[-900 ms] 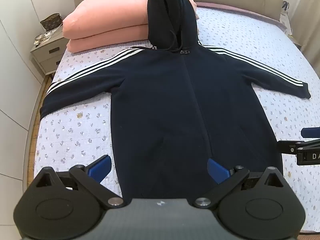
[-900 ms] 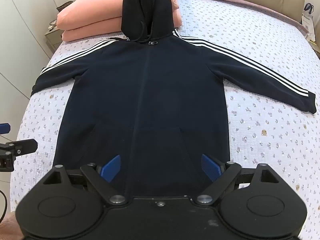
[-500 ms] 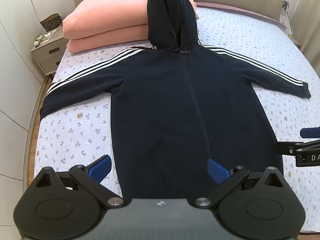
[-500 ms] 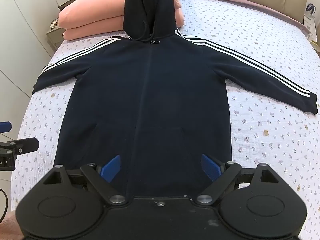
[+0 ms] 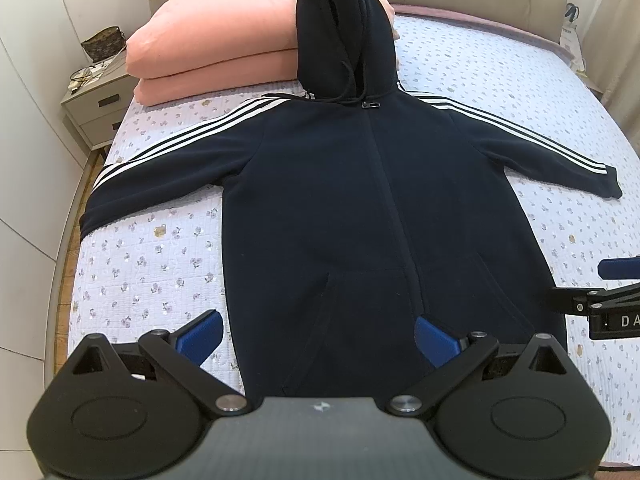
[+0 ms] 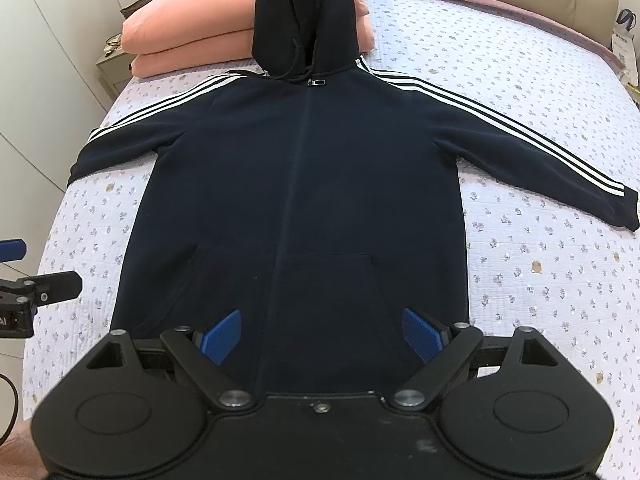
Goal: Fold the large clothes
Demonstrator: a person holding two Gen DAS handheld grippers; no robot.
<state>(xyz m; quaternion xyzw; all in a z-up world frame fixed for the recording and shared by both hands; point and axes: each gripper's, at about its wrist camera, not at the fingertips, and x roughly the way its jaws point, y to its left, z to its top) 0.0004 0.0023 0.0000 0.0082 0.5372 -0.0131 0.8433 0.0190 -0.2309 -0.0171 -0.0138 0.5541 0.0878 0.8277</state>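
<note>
A long navy zip hoodie lies flat, front up, on the bed, both white-striped sleeves spread out sideways. Its hood rests up against the pink pillows. My left gripper hovers open above the hem's left half, with nothing between its blue pads. My right gripper hovers open above the hem's right half, also holding nothing. Each gripper's side shows at the edge of the other's view: the right gripper and the left gripper.
Two stacked pink pillows lie at the head of the bed, which has a lilac floral quilt. A bedside cabinet with a small bag stands at the left. White wardrobe doors run along the left side.
Both views have drifted slightly; the hoodie sits a little lower in the right wrist view. The garment itself lies unchanged and both grippers stay open.
</note>
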